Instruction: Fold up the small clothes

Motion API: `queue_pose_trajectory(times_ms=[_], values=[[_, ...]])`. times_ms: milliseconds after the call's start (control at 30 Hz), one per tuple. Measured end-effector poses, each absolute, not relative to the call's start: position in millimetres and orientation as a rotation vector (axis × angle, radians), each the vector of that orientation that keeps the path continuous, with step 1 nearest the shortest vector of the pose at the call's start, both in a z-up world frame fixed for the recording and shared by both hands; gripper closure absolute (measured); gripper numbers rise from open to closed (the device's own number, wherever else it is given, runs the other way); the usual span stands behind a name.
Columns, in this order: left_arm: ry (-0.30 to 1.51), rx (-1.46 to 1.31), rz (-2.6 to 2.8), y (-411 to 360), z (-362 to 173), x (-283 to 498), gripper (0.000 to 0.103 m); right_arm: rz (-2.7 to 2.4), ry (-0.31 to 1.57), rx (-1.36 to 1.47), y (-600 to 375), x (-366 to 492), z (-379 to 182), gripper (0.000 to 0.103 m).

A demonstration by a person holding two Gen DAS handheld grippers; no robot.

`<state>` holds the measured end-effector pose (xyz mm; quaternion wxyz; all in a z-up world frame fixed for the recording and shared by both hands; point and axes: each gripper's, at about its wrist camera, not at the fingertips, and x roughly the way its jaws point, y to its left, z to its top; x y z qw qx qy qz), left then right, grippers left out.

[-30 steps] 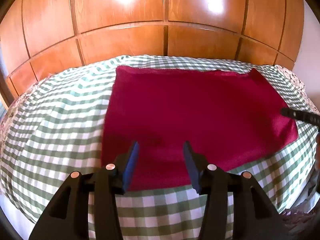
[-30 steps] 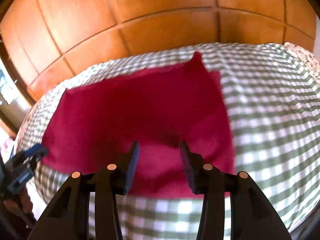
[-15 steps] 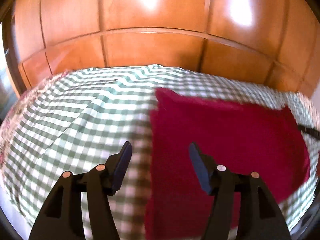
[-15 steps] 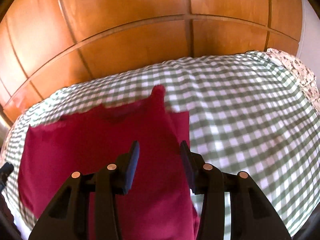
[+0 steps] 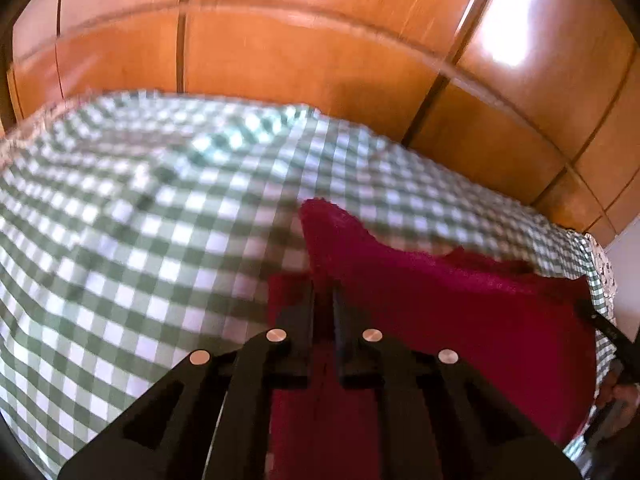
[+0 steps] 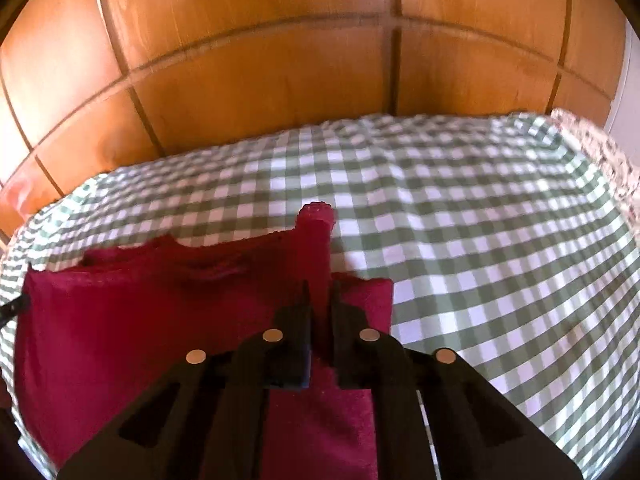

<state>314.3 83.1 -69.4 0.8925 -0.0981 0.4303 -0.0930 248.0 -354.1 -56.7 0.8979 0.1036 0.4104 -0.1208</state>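
Left wrist view: the left gripper (image 5: 323, 300) has its jaws drawn together on the near left corner of the cloth (image 5: 460, 320), a dark red fabric. A peak of the cloth rises just ahead of the jaws and slopes down to their right, where the rest spreads over the sheet (image 5: 120, 240), a green-and-white check. Part of the cloth also lies beneath the jaws. At the far right edge, a black tip of the right gripper (image 5: 600, 322) meets the cloth; its hold cannot be judged here.

Right wrist view: the right gripper (image 6: 321, 300) has its jaws pinched on the cloth (image 6: 140, 320) at its right corner. A narrow fold stands up straight ahead between the jaws, and the main body extends to their left. Bare sheet (image 6: 480, 240) lies to the right and beyond. Wooden panels (image 6: 280, 80) fill the background.
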Motion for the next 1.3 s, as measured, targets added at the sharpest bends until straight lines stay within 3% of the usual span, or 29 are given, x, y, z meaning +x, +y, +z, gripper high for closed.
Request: queue_pose_trajectory(times_ms=[233,333,400,533,700,767,1300], values=[[0.931,-0.024,-0.050,57,-96,323,0.092,-0.319,0.938,0.235,-369,262,-96,0.099],[0.896,0.032,0.005,49,-86,310,0.074,-0.323,0.921,0.237,-367,261,-95,0.096],[0.860,0.018,0.010,49,-74,298,0.071,-0.316,0.921,0.249,-369,260,-94,0.092],[0.805,0.011,-0.005,49,-56,269,0.064,-0.313,0.891,0.325,-381,246,-83,0.045],[0.772,0.010,-0.056,44,-44,240,0.056,-0.266,0.900,0.371,-386,222,-78,0.043],[0.774,0.006,-0.072,43,-42,235,0.056,-0.244,0.908,0.392,-387,210,-80,0.037],[0.796,0.017,-0.192,8,-49,180,0.053,0.011,0.942,0.665,-381,137,-102,0.036]])
